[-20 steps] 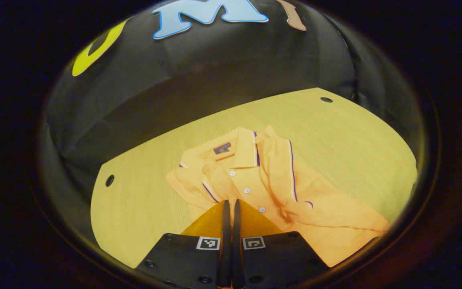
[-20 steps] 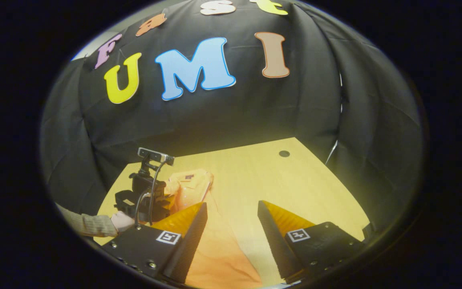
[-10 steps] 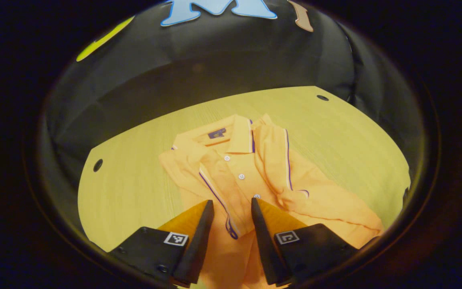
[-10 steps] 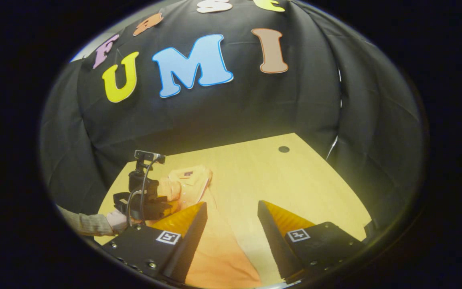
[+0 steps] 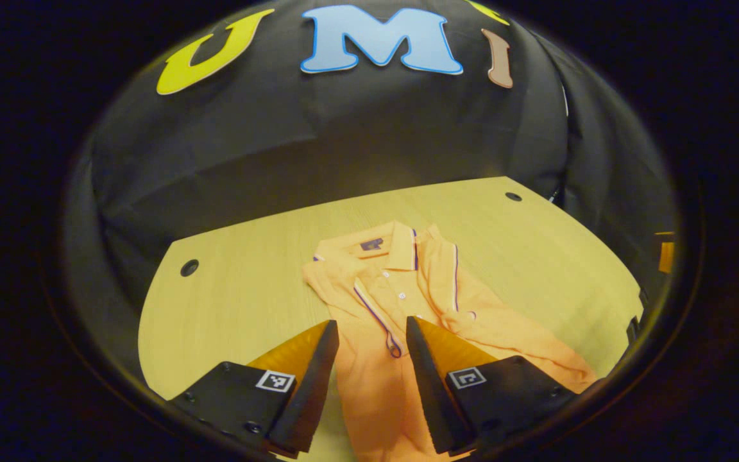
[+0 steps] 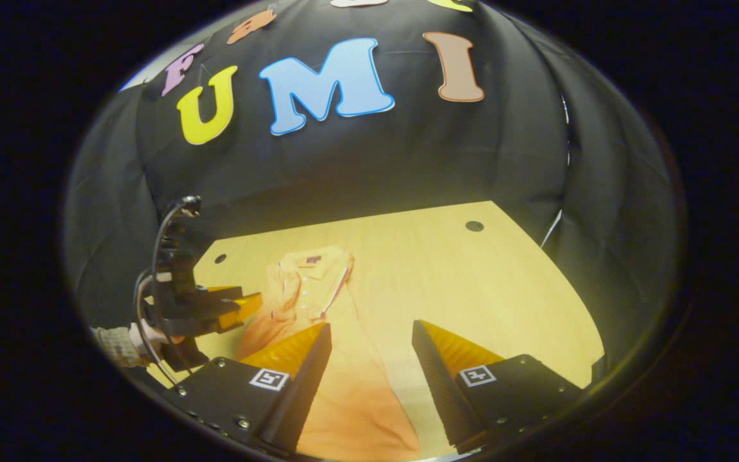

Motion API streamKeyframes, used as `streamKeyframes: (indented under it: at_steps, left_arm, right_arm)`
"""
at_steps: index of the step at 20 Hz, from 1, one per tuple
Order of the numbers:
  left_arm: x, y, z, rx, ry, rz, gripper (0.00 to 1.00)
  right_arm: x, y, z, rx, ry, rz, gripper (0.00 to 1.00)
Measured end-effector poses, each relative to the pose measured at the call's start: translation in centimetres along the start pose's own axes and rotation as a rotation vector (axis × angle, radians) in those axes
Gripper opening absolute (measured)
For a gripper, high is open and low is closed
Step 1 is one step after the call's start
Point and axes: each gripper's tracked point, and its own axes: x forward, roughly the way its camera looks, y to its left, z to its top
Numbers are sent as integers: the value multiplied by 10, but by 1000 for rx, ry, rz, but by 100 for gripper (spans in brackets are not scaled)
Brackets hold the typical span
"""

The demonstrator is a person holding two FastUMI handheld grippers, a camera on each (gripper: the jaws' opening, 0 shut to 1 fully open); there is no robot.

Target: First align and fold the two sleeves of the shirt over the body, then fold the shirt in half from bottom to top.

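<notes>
An orange polo shirt (image 5: pixel 401 289) lies face up on the wooden table (image 5: pixel 235 301), collar toward the far wall. Both sleeves are laid over the body: the left sleeve (image 5: pixel 376 314) ends in its purple-trimmed cuff between my fingers, and the right sleeve (image 5: pixel 456 282) lies beside the button placket. My left gripper (image 5: pixel 371 324) hangs open above the shirt's middle, holding nothing. My right gripper (image 6: pixel 371 325) is open over the shirt's (image 6: pixel 350 398) lower right edge, empty. In the right gripper view the left gripper (image 6: pixel 247 303) hovers left of the shirt, held by a hand (image 6: pixel 119 340).
The table has a small round hole near each far corner (image 5: pixel 188 267) (image 5: pixel 513 196). The black cloth wall (image 5: pixel 344 141) closes the back and sides. Bare wood lies to the left (image 5: pixel 215 321) and right (image 6: pixel 504 289) of the shirt.
The left gripper, shut on the left sleeve a second ago, has opened, let the sleeve drop across the body, and drawn back and up. The right gripper has barely moved.
</notes>
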Motion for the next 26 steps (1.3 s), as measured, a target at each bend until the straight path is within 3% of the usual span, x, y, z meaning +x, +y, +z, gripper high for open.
streamKeyframes:
  at_steps: [4, 6, 16, 26]
  left_arm:
    - [-35, 13, -13, -41, -1, 19, 70]
    - [-52, 20, -27, -51, 10, 31, 73]
    - [-107, 19, -146, -29, 177, 53, 73]
    - [-145, -9, -244, -44, 366, -9, 71]
  right_arm:
    - [11, 5, -32, -48, 75, 33, 81]
    - [15, 6, -52, -78, 121, 44, 81]
    - [23, 6, -160, -209, 384, 101, 81]
    - [10, 8, -231, -263, 564, 127, 81]
